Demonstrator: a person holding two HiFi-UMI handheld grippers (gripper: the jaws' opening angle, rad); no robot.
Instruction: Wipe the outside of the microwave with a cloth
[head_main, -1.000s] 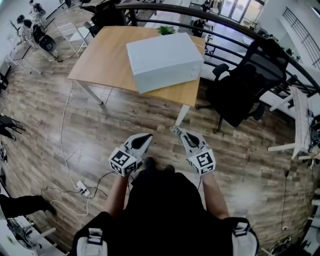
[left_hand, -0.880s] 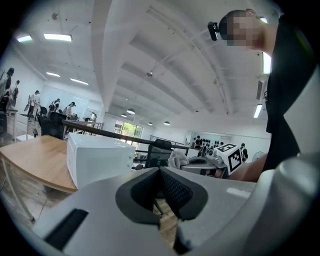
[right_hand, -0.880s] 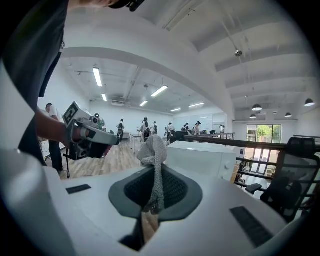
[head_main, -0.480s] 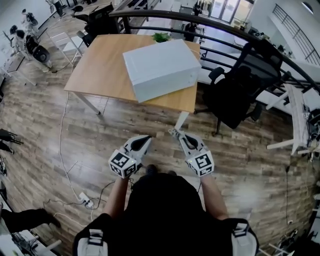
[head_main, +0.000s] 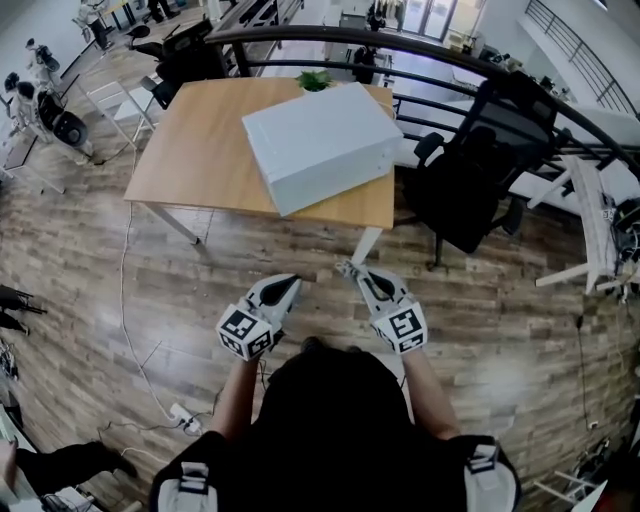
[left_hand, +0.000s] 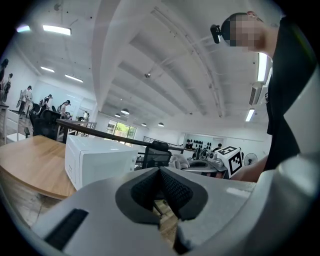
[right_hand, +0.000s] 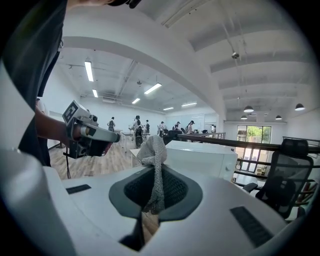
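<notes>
**Right tool (right_hand: 156, 187) pinching the cloth (right_hand: 152, 152), short of the microwave (head_main: 318, 138)**

The right tool is clamped on a grey knitted cloth. The strip is gripped between the ribbed pads, and its bunched end stands up above the jaws. The left tool (left_hand: 160, 171) is pressed together at its tips, and nothing is seen between its pads.

Both tools are held side by side at waist level, on the near side of the microwave and well apart from it, over the wooden floor (head_main: 120, 290). Their jaws are pointed toward it. The cloth touches no part of the microwave.

The microwave, white and box-shaped, is set on a light wooden desk (head_main: 190, 150), turned at an angle to the desk's edges, with one corner close to the near edge. To the right of the microwave a black office chair (head_main: 480, 175) is parked just beside the desk. Behind the microwave a small green plant (head_main: 314, 80) is seen at the desk's far edge, and beyond that a dark curved railing (head_main: 400, 45) is seen.
</notes>
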